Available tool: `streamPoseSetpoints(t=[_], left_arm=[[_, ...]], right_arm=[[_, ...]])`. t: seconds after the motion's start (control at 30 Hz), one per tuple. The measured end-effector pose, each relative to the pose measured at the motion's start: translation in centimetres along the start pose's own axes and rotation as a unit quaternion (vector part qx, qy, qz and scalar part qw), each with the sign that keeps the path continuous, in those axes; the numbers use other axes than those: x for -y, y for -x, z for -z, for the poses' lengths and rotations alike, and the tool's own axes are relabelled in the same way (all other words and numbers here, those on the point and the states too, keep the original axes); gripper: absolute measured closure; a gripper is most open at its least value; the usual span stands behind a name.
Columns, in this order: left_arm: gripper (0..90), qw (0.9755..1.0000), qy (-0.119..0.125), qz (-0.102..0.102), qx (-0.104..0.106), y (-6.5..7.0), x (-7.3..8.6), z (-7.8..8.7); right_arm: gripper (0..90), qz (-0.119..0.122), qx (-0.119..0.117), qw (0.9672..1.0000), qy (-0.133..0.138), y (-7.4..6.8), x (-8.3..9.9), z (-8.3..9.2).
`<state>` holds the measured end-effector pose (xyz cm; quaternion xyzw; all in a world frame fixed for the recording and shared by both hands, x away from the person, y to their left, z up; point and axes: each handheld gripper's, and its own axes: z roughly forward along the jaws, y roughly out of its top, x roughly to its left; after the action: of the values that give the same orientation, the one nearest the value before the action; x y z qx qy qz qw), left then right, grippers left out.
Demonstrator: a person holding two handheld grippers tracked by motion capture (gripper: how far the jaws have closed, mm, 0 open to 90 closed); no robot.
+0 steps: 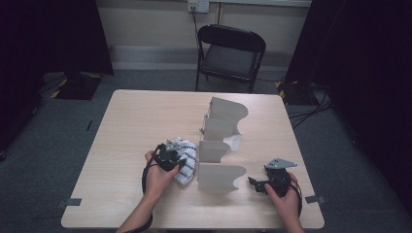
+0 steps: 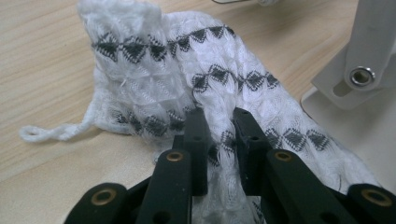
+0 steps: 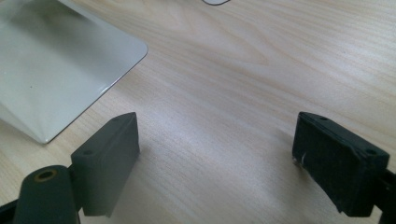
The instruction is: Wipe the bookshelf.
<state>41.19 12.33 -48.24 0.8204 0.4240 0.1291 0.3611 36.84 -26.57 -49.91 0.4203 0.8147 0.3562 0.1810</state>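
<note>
The left gripper (image 2: 219, 123) is pinched on a fold of the white knitted cloth with black diamond bands (image 2: 187, 74). The right gripper (image 3: 215, 154), jaws spread wide, rests empty on the light wooden table (image 3: 243, 70) near its near edge, beside the white divider rack (image 1: 221, 177).

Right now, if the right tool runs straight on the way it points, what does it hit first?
Probably the front white divider panel. In the high view the right tool points left, toward that panel's base. Its own view shows open jaws over bare table, the panel ahead to one side, so it may only clip it.
</note>
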Motion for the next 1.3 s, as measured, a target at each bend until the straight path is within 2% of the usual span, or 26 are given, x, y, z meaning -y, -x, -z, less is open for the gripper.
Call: streamPoseSetpoints(t=[0.23, 0.27, 0.33, 0.37, 0.47, 0.5, 0.53, 0.67, 0.83, 1.0, 1.3], left_arm=[[78.9, 0.9990, 0.042, 0.016, 0.006, -0.3, -2.2, 2.3], [79.0, 0.9989, 0.045, 0.009, 0.005, -0.3, -2.7, 2.8], [79.1, 0.9976, 0.066, 0.012, 0.011, -0.3, -4.3, 4.0], [79.1, 0.9976, 0.066, 0.012, 0.011, -0.3, -4.3, 4.0], [79.1, 0.9954, 0.094, 0.013, 0.013, -0.4, -6.7, 5.7], [79.1, 0.9954, 0.094, 0.013, 0.013, -0.4, -6.7, 5.7], [79.1, 0.9939, 0.108, 0.017, 0.014, -0.3, -7.6, 6.1], [79.0, 0.9927, 0.119, 0.009, 0.021, 0.3, -9.2, 6.7], [79.1, 0.9932, 0.113, 0.001, 0.030, 0.9, -9.3, 6.0], [79.1, 0.9955, 0.088, -0.002, 0.033, 1.1, -8.1, 4.1], [79.0, 0.9968, 0.068, -0.005, 0.041, 1.6, -6.5, 2.0]], right_arm=[[14.0, 0.000, -0.001, 1.0000, 0.000, 0.0, 0.0, 0.0], [14.0, 0.000, -0.001, 1.0000, 0.000, 0.0, 0.0, 0.0], [14.0, 0.001, -0.001, 1.0000, 0.000, 0.0, 0.0, 0.0], [14.0, 0.001, -0.001, 1.0000, 0.000, 0.0, 0.0, 0.0], [14.0, 0.000, -0.001, 1.0000, 0.000, 0.0, 0.0, 0.0], [14.0, 0.000, -0.001, 1.0000, 0.000, 0.0, 0.0, 0.0], [14.0, 0.000, -0.001, 1.0000, 0.000, 0.0, 0.0, 0.0], [13.9, 0.000, 0.000, 1.0000, 0.001, 0.0, 0.0, 0.0], [14.0, 0.001, -0.001, 1.0000, 0.000, 0.0, -0.1, -0.1], [14.0, 0.001, -0.001, 1.0000, 0.000, 0.0, -0.1, -0.1], [13.9, 0.002, -0.002, 1.0000, 0.000, 0.0, -0.1, -0.1]])
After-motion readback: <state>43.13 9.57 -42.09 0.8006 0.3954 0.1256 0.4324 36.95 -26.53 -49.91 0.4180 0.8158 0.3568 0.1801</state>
